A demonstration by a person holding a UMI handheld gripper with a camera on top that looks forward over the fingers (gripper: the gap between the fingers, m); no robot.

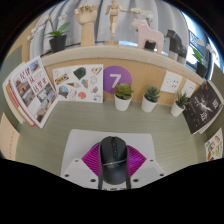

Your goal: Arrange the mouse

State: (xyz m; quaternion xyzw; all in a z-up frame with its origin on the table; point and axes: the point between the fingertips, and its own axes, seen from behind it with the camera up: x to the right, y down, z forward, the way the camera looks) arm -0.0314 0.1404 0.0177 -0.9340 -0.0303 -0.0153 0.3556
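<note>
The mouse [113, 157] sits between the two fingers of the tongs [113, 168], its dark body lying over the magenta pads [96, 155] that show on either side of it. The pads appear to meet its flanks with no gap visible, so the tongs look pinched on the mouse, though the lowest part of the grip is hidden. Under it lies a white sheet [82, 150] on the grey-green bench [60, 125]; whether the mouse rests on that sheet or is lifted just clear of it cannot be told from this view. The long axis of the mouse runs straight along the fingers, away from the camera, and the end with the scroll wheel seems to point forward, toward the three small potted plants [151, 97] and the purple card with a 7 [116, 80] against the back wall. The main risk I judge here is slip: the shell is smooth and rounded, so a light or off-centre pinch could let it twist or squirt out forward as it is moved. A tilted release could leave it skewed on the sheet or off its edge. Carried too far ahead, it could knock over the nearest pot.
</note>
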